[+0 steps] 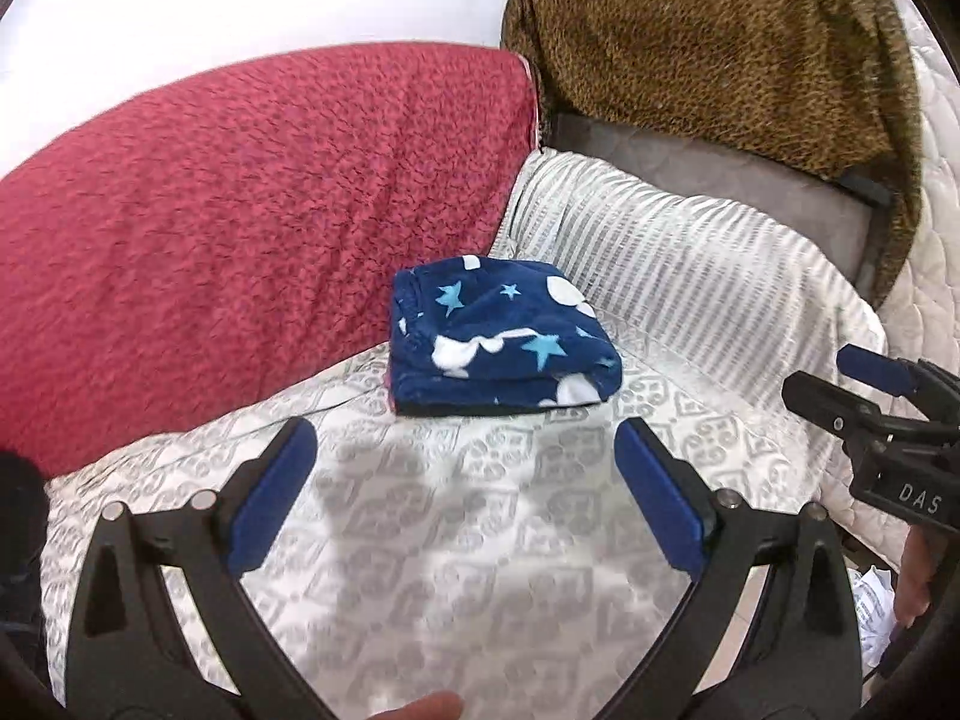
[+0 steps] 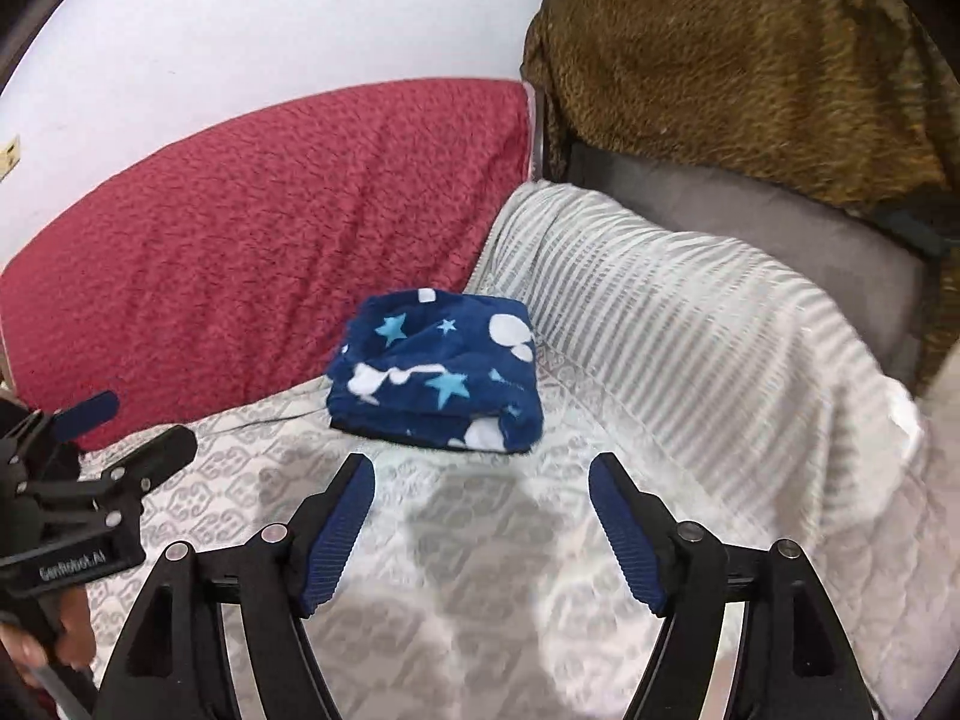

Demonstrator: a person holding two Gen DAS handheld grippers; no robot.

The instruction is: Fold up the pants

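Lying folded into a compact bundle on the patterned bed cover [image 1: 456,546]: the pants [image 1: 501,339], navy fleece printed with blue stars and white shapes. Resting flat, folded edges stacked toward the camera, the left side just beside the red blanket [image 1: 240,228] and the far right corner close to the striped pillow [image 1: 672,264].

Hovering well short of the bundle, above bare cover: the left gripper [image 1: 465,501], spread wide, nothing sitting between its blue pads [image 1: 273,495]. Showing between the two fingers from the left wrist view, the pants, ahead and clear of both tips, no contact anywhere.

Hanging likewise back from the bundle: the right gripper [image 2: 480,525], parted, gripping nothing, blue pads [image 2: 339,525] framing only patterned cover. Sitting ahead of this gripper and slightly left of its midline in the right wrist view, the pants [image 2: 435,375], again untouched.

Appearing at the right edge of the left wrist view, the right gripper's body [image 1: 888,432]; appearing at the left edge of the right wrist view, the left gripper's body [image 2: 72,498], a hand [image 2: 36,648] partly visible below it. Standing side by side, both tools, apart from each other and from the pants.

Draping over a frame behind the pillow: a brown furry throw [image 1: 708,54]. Casting soft shadows on the cover below both grippers.
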